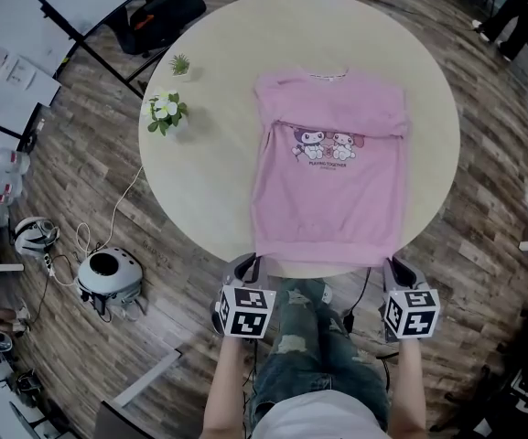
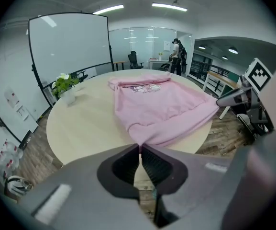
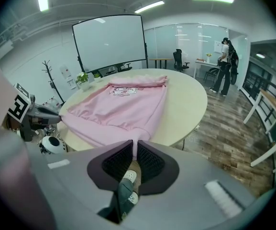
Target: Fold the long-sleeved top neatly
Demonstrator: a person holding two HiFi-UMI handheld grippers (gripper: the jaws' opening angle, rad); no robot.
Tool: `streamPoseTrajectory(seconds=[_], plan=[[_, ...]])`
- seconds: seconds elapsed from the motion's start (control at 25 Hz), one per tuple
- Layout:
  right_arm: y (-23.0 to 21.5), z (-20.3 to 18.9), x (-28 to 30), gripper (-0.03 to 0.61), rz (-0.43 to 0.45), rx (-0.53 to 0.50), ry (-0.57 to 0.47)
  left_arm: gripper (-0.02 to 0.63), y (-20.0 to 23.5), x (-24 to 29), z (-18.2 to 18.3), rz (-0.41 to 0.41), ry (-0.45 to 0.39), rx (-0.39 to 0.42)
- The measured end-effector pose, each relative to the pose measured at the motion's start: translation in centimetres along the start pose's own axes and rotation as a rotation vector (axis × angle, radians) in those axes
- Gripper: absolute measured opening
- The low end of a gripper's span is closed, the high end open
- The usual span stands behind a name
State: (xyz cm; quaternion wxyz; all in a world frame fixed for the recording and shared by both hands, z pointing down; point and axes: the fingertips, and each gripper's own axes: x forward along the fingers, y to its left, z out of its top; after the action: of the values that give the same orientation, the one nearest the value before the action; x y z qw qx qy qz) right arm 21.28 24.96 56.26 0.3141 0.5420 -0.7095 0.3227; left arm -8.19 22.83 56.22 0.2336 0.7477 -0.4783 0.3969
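I had the left gripper [image 1: 253, 265] shut on the near-left hem corner of the top [image 1: 328, 176], jaws pressed together with a pinch of pink cloth between them. The right gripper [image 1: 388, 265] was the same on the near-right corner, jaws closed on the cloth. The top lay flat on the round table [image 1: 199, 181], front up, collar at the far side, hem along the near edge just in front of me. Both sleeves were folded in across the chest, above and beside the cartoon print [image 1: 325, 144]. The body looked smooth, with slight bunching at each pinched corner. A white-flowered plant [image 1: 166, 111] sat on the table well left of the top, with a smaller plant [image 1: 180, 63] beyond it.
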Motion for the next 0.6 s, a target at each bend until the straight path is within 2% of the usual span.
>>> streamPoseTrajectory(seconds=[0.28, 0.6], plan=[[1.3, -0.8, -1.5, 0.058, 0.044, -0.056, 0.026, 0.021, 0.0, -2.3, -0.4, -0.005, 0.004, 0.045], [3.5, -3.7, -3.6, 0.058, 0.098, -0.086, 0.081, 0.021, -0.4, -4.9, -2.5, -0.017, 0.033, 0.045]])
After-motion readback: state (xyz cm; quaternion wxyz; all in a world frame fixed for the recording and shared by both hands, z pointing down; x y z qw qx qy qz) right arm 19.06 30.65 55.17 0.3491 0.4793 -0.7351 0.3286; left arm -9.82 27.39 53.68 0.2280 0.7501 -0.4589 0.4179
